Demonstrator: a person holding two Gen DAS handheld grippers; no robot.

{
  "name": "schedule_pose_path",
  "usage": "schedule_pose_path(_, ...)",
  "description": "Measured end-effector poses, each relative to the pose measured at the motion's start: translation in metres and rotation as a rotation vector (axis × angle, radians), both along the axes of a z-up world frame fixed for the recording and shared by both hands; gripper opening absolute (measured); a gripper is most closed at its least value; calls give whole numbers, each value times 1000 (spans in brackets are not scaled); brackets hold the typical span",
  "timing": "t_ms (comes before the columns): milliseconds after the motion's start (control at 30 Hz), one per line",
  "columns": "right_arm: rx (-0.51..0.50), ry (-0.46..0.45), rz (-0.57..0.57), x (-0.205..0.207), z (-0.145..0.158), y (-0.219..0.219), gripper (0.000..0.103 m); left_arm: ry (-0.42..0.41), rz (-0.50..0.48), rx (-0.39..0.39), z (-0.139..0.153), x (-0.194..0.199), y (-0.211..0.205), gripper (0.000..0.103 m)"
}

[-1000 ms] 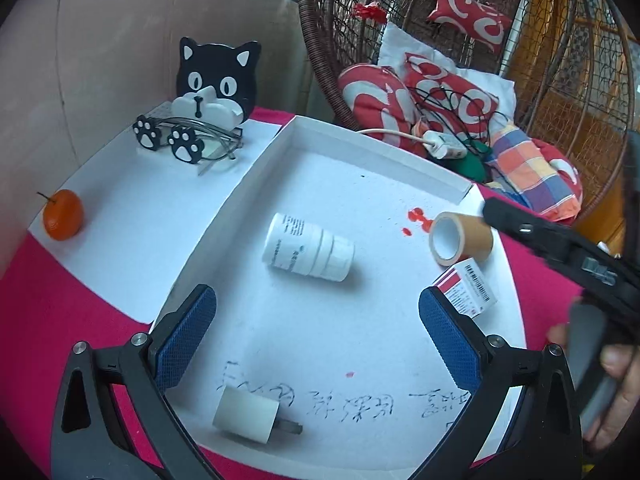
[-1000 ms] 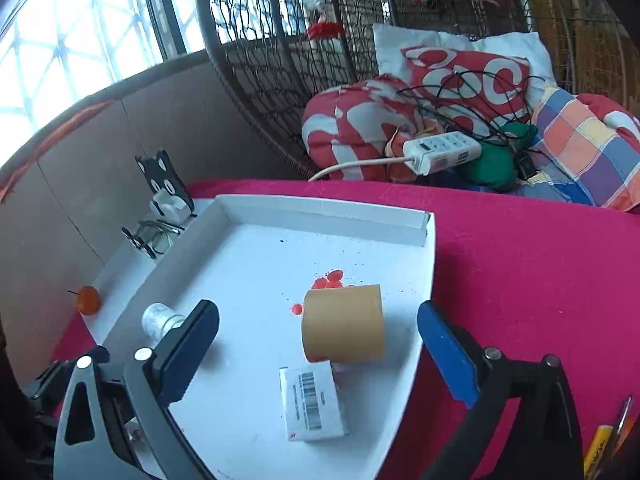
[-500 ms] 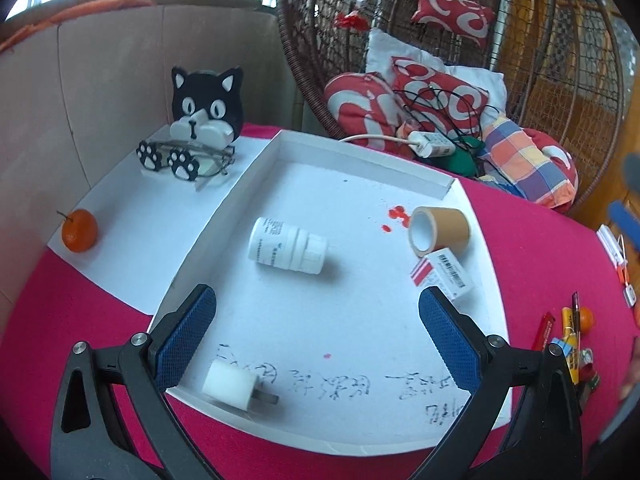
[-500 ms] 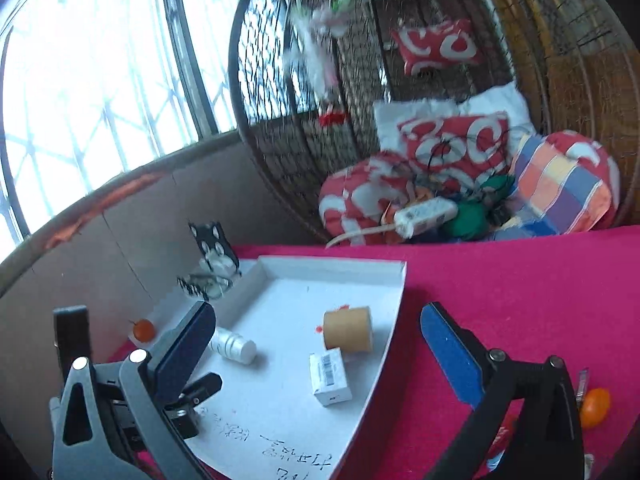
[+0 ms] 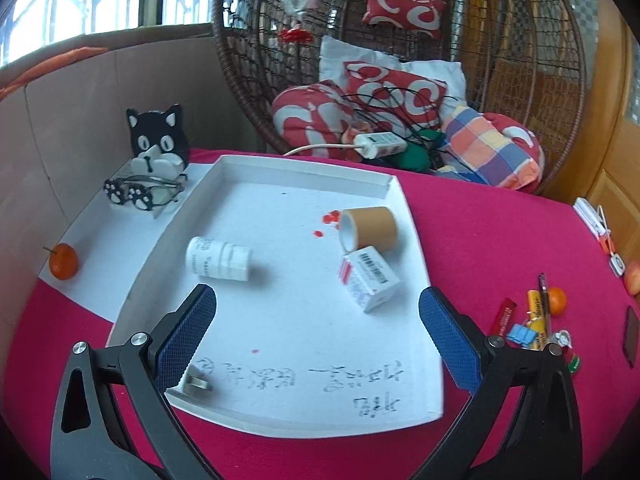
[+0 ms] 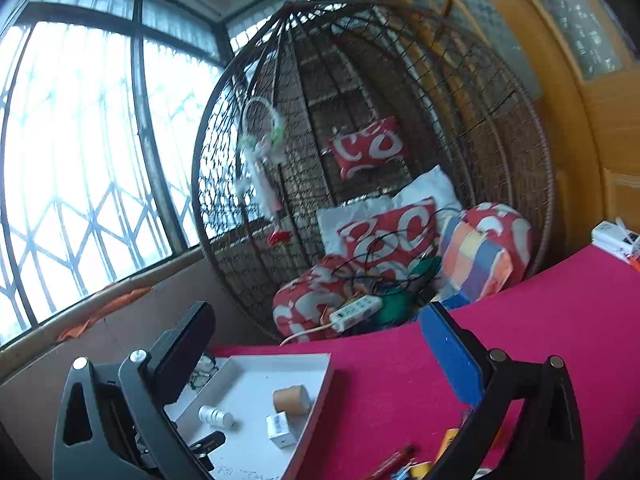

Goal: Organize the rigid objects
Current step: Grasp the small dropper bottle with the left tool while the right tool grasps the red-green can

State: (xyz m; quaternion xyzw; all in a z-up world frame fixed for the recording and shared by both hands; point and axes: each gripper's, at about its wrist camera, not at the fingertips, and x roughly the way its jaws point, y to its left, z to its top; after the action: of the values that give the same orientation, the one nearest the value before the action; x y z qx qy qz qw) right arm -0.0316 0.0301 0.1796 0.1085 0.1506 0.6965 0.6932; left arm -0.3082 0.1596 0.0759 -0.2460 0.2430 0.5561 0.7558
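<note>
- White tray (image 5: 308,172) on desk: pill bottle (image 5: 218,259), tape roll (image 5: 368,228), small box (image 5: 368,280).
- Left gripper (image 5: 316,320): fingers spread wide, empty.
- Right gripper (image 6: 316,344): fingers wide apart, empty.

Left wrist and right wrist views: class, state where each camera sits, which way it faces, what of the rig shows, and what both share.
Left wrist: on the left gripper, looking down at the white tray; its open blue-padded fingers show.
Right wrist: on the right gripper, raised, facing the wicker hanging chair; its open fingers show.
Shared: tray, white pill bottle, cardboard tape roll, small box, chair.
</note>
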Motion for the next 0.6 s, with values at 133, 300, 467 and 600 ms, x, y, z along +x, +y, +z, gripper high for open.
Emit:
schedule_pose_path(133,26,36,-80,36,-2,-22,103,-1,-61,17,5,20,-10,102)
schedule_pose_path(300,-16,60,-168,70,-17,-36,103,14,-168,5,3,57,-21,102)
schedule_pose_path(467,-160,33,-205,92,-45,-34,103,4,-332,-70,-16,102,-40,102)
schedule_pose_path(600,-267,13,-183,100,-71,-34,103,58,-413,-135,-41,139,-52,102)
